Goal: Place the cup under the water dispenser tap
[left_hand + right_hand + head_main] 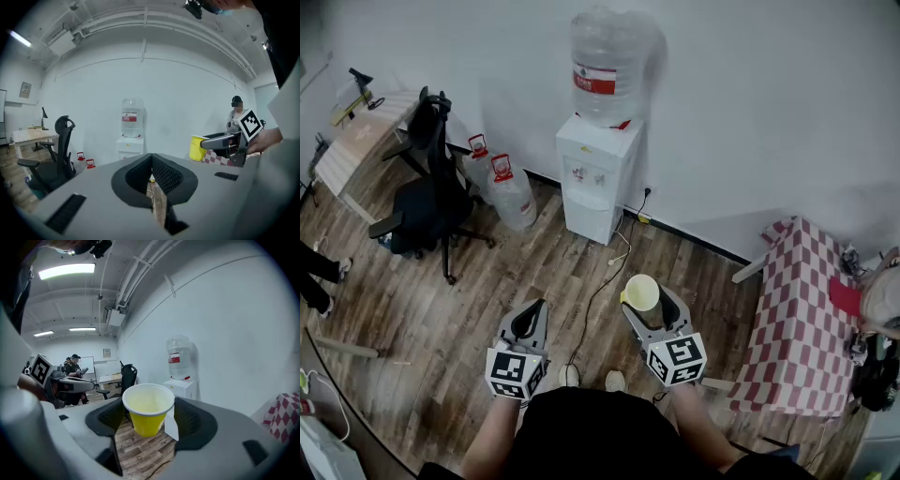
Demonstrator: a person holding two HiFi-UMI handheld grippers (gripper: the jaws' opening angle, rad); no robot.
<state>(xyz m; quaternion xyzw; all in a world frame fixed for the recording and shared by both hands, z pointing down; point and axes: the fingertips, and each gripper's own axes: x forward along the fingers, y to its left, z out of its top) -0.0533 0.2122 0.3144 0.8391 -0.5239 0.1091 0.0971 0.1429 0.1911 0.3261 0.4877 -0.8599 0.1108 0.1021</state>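
— Wood-plank floor (pixel 581 281) underfoot. What's in your claws?
— My right gripper (pixel 649 302) is clenched round the yellow cup (pixel 641 291), which sits upright with its mouth up. My left gripper (pixel 528 323) is pinched closed on nothing.
— Where's the cup?
— Well short of the water dispenser (pixel 595 178), which stands ahead against the wall.
— How will you carry it well?
— I'd walk in level, squeeze gently so the thin side doesn't buckle, and centre it below the tap (pixel 588 174) before lowering.
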